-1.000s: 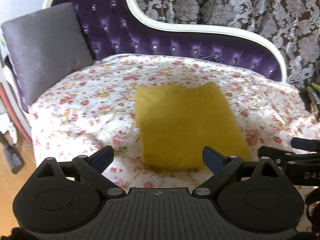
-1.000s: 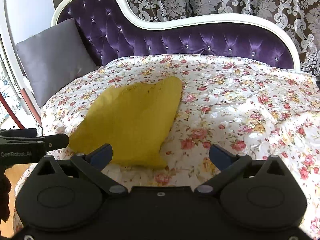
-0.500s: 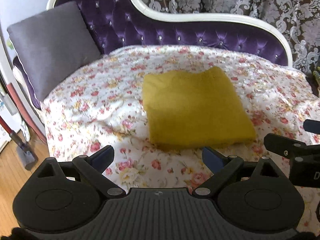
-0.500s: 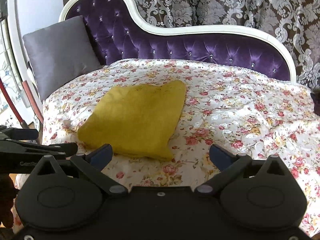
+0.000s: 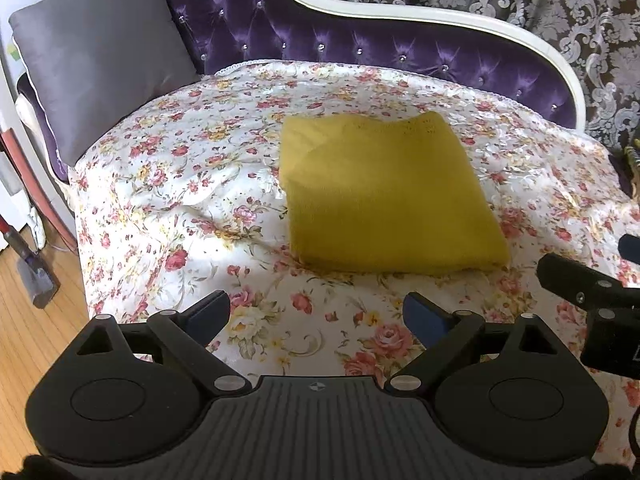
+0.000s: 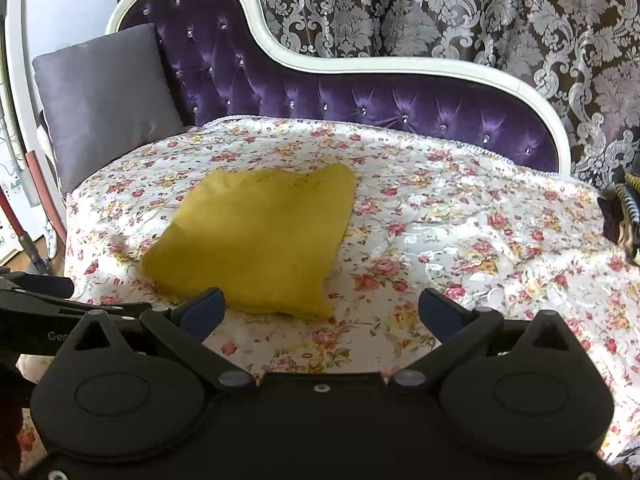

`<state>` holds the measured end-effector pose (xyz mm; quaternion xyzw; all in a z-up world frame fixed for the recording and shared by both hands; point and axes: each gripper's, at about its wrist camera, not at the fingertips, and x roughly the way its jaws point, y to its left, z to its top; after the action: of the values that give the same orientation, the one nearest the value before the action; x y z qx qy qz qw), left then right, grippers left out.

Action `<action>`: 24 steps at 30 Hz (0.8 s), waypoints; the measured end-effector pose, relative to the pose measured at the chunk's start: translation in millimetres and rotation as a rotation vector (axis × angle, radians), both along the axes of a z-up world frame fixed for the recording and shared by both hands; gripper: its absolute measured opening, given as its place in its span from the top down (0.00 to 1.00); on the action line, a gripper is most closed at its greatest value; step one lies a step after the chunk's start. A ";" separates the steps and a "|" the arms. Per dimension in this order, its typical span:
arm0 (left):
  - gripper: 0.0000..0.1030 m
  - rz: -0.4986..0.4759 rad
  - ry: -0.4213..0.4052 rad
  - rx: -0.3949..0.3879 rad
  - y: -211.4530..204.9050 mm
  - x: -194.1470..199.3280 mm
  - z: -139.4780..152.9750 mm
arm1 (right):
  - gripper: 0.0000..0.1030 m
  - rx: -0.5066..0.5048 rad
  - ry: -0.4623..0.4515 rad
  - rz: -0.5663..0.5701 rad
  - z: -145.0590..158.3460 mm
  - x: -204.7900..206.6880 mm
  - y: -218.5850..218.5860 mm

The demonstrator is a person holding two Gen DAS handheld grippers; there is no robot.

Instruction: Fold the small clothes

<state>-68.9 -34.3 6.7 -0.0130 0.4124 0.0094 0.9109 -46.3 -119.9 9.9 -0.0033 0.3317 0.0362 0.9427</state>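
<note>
The yellow knit garment (image 5: 388, 196) lay folded into a flat, thick rectangle on the floral cover (image 5: 168, 184) of the purple chaise (image 5: 360, 48), ahead of both claws and touched by neither. From the left claw (image 5: 316, 316) it sat straight in front and slightly to the right; from the right claw (image 6: 320, 310) it lay ahead and to the left, its nearest corner just beyond the left fingertip (image 6: 204, 308). Both claws stood wide open with nothing between their blue-padded fingers, held above the cover near the front edge of the seat. The right claw showed at the right edge of the left wrist view, and the left claw at the left edge of the right wrist view, so the two sat side by side with a gap between them.

The garment looked light, soft and limp, with a textured knit that should grip well against the pads and not slip. It seemed stacked in several layers, so a pinch at one edge would likely lift only the top layers unless the fingers slid under the whole thickness. The near edge, where the fold looked rounded and full, appeared the best place to take hold, one claw toward each near corner. The quilted cover beneath was itself loose and wrinkled, so a low pinch risked catching it too. A grey cushion (image 5: 100, 52) leaned well off to the left.
</note>
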 end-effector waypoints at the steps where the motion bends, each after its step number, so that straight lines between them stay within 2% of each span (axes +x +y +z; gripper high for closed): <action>1: 0.08 -0.001 0.001 0.000 -0.3 0.7 -0.2 | 0.01 0.005 0.005 0.001 -0.5 0.5 -0.1; 11: 0.09 -0.010 0.007 0.000 -1.5 4.7 -1.0 | 0.01 0.024 0.015 0.013 -4.0 3.2 1.9; 18: 0.10 -0.011 -0.004 0.041 -4.4 5.6 3.2 | 0.01 0.058 0.022 0.010 -6.3 8.4 -3.1; 24: 0.10 -0.011 -0.012 0.039 -4.7 6.4 5.8 | 0.01 0.046 0.031 0.003 -6.9 12.2 -5.2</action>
<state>-62.6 -39.0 12.4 0.0067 0.4068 0.0124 0.9134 -34.1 -125.1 3.0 0.0185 0.3452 0.0453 0.9373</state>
